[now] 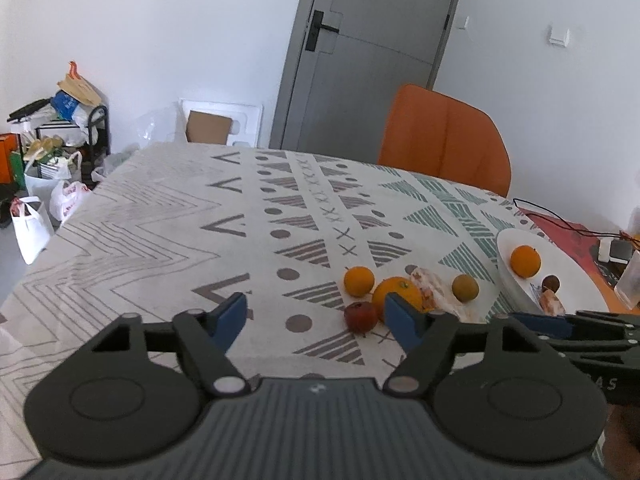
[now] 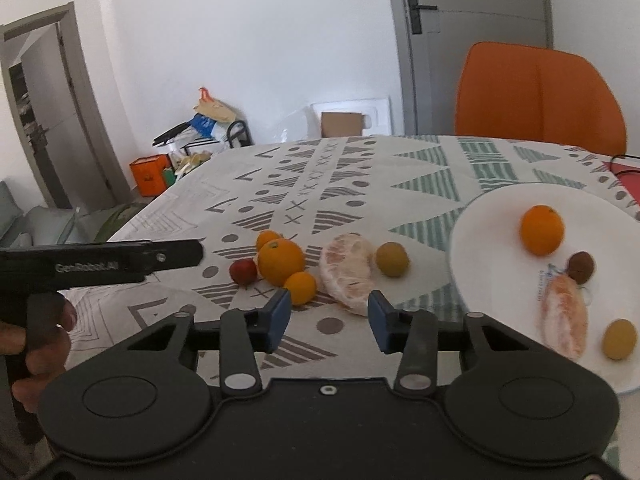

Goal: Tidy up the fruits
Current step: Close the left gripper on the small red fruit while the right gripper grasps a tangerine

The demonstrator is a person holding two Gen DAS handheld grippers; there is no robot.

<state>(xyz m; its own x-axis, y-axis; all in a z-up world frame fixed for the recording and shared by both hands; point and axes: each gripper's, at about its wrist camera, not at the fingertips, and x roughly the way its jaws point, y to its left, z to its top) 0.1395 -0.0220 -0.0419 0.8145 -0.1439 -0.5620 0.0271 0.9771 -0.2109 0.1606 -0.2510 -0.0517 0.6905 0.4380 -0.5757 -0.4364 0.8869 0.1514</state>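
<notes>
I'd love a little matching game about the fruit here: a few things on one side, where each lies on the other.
Things:
1. red fruit
2. brown fruit
3. chair
4. cardboard

Places:
A. on the white plate
B. on the tablecloth, left of the oranges
C. on the floor against the wall
D. behind the table

Pairs: 1-B, 2-A, 3-D, 4-C

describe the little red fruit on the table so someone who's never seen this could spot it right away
Start at the white plate on the patterned tablecloth, then look left to the cluster of loose fruit lying off the plate. The small red fruit sits at the cluster's far left end, beside the largest orange. It is the only dark red piece; its neighbours are orange, yellow-green or peeled.
</notes>
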